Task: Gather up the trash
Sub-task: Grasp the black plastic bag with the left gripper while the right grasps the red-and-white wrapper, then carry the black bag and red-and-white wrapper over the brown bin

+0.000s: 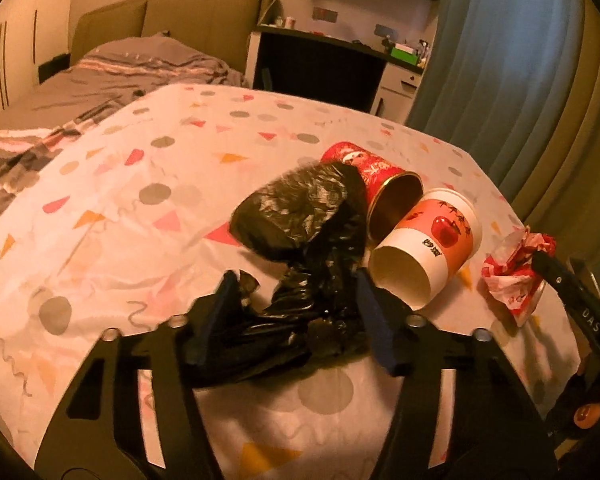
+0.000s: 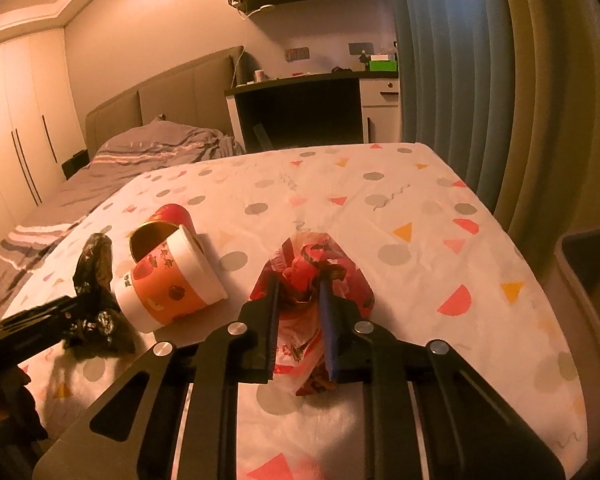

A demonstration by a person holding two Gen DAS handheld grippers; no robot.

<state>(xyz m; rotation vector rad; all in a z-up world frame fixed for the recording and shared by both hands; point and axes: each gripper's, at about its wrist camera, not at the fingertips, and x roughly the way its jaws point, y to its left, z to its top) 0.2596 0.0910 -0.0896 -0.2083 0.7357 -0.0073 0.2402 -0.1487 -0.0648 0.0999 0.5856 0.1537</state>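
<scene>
A table (image 2: pixel 420 216) under a white cloth dotted with coloured shapes carried all the trash, with a bed (image 2: pixel 140 152) and a desk (image 2: pixel 300 92) behind it. Near its middle lay a crumpled black bag (image 1: pixel 300 216), spread towards the near edge. Just beside the bag, on its right in the left wrist view, lay a red can (image 1: pixel 376 180) on its side with the open mouth towards the camera, and a paper cup (image 1: pixel 428 248) printed with apples, also tipped over and touching the can. Further right, apart from the cup, sat a crumpled red and white wrapper (image 2: pixel 312 280).

The left gripper (image 1: pixel 296 292) stood half apart, its jaws straddling the near folds of the bag; whether the pads already pressed the plastic could not be told. The right gripper (image 2: pixel 300 292) was clamped on the wrapper, which bulged above and below the narrow gap between its jaws.

The step in hand appeared to be the first pickup: the wrapper secured, the bag being seized. The next move probably called for the left jaws to pinch one edge of the bag and lift it so the mouth fell open, then for the wrapper to be carried over and dropped inside. The can and cup were yet to be collected.
</scene>
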